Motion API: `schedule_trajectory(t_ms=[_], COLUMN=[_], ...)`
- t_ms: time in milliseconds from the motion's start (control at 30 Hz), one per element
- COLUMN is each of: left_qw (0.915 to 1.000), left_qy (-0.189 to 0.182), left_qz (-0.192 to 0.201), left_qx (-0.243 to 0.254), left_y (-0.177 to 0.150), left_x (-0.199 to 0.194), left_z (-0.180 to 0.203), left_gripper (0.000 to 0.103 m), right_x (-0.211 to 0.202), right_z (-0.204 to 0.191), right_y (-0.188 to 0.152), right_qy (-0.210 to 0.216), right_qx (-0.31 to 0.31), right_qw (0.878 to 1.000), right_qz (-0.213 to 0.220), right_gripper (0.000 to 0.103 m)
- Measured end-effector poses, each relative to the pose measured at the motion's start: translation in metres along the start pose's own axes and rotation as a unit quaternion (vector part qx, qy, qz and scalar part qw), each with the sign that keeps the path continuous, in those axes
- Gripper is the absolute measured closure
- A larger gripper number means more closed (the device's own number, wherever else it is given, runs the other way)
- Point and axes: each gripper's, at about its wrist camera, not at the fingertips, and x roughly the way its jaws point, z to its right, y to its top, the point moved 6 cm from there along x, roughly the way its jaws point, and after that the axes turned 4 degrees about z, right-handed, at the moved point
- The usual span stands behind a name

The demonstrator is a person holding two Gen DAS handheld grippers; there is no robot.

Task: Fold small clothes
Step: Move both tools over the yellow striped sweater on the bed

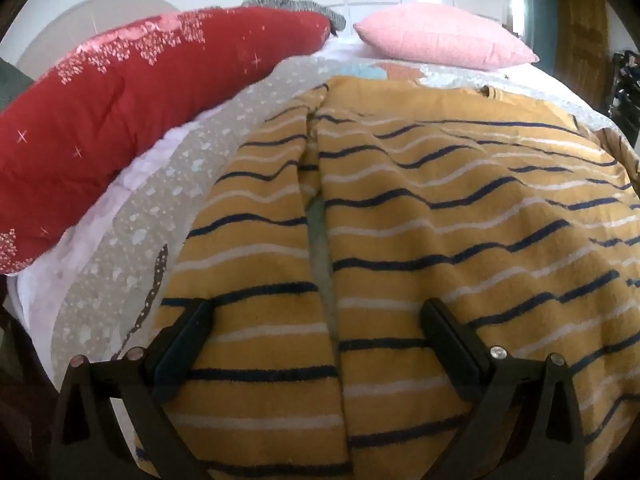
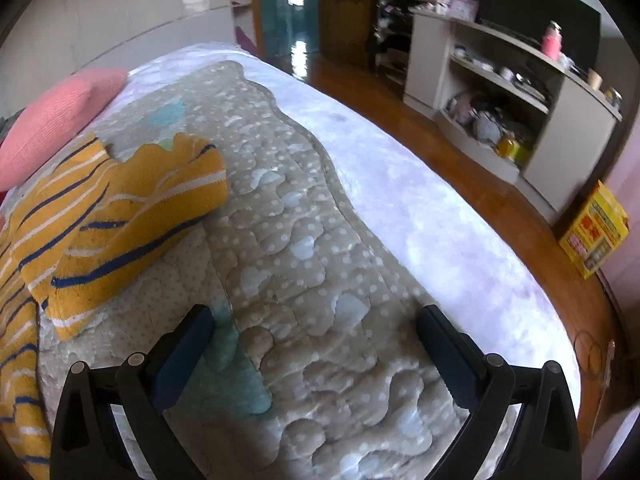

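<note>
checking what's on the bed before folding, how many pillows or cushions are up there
2 in view. A long red cushion lies along the left edge of the bed, and a pink pillow lies at the far end beyond the yellow striped garment. More may be hidden out of frame.

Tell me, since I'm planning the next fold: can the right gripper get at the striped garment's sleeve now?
Probably yes. The right gripper is open over bare quilted blanket, and the yellow striped garment's sleeve lies uncovered just to its left, with nothing between.

The yellow box (image 2: 595,229) on the floor carries print too blurred to read.
</note>
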Motion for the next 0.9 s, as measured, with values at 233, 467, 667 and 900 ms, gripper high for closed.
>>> schedule_trajectory(t_ms=[233,467,667,900], left_qw=[1.0,1.0,1.0,0.9999], left_qy=[0.007,0.002,-0.001,0.003], left_qz=[0.005,0.003,0.007,0.01], left_qx=[0.004,0.006,0.004,0.005], left_y=[0.002,0.003,0.001,0.001], left_x=[-0.003,-0.001,0.0,-0.001], left_z=[0.003,0.001,0.002,0.004], left_gripper=[0.0,0.0,0.0,0.0], right_x=[0.004,-0.028,-0.044,-0.015], right_z=[0.002,0.002,-0.057,-0.141], right_y=[0.002,0.006,0.033,0.049], right_qy=[0.01,0.075,0.127,0.06], right_qx=[0.018,0.048,0.019,-0.101], right_qw=[1.0,0.995,0.989,0.992], right_qz=[-0.008,0.044,0.079,0.044], right_gripper=[0.0,0.003,0.007,0.017])
